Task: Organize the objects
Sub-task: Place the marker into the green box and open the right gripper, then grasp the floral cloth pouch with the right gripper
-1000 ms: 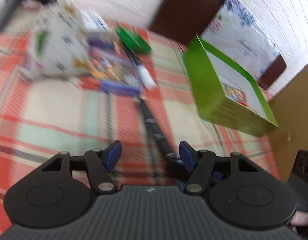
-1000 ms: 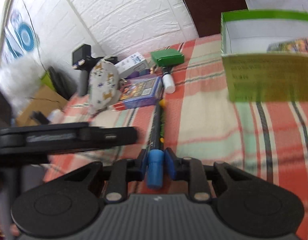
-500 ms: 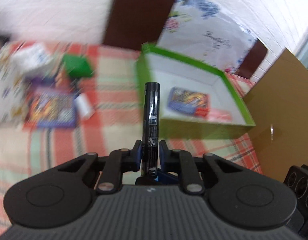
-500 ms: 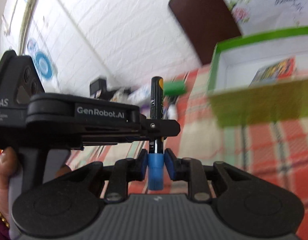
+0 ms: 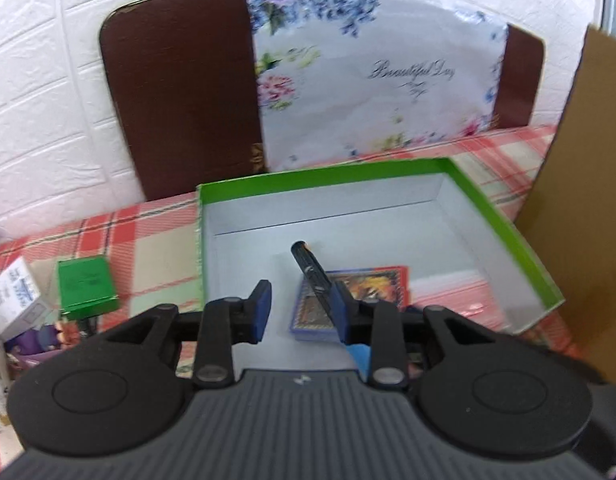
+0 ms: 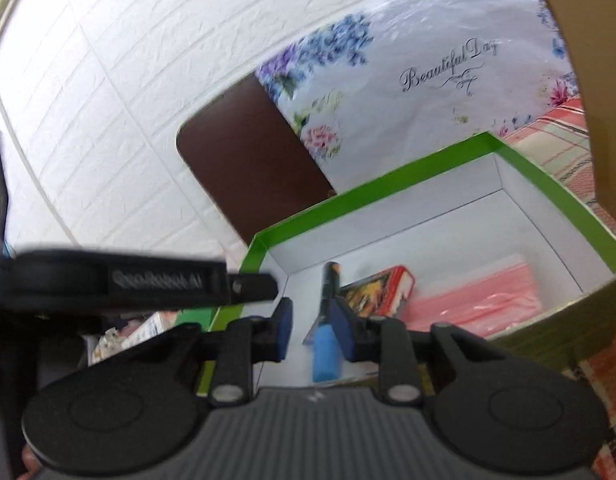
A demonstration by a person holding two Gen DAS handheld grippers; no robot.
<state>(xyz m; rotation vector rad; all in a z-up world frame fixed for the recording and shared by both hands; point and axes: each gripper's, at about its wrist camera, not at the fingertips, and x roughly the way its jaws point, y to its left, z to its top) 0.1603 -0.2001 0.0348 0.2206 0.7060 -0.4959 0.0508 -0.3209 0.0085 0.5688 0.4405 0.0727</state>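
Both grippers hang over the open green box point(image 5: 504, 220). The left gripper point(image 5: 301, 312) has just been opening: its jaws stand apart, and the black marker point(image 5: 312, 272) leans against the right pad only, tip pointing ahead over the box floor. The right gripper point(image 6: 314, 322) has likewise just been opening; its jaws are parted, with the marker's blue cap point(image 6: 326, 350) lying beside the right pad. Ahead of the marker lie a colourful card pack point(image 5: 372, 292) and a pink packet point(image 6: 476, 300). Left of the left gripper, outside the box, sits a small green box point(image 5: 85, 286).
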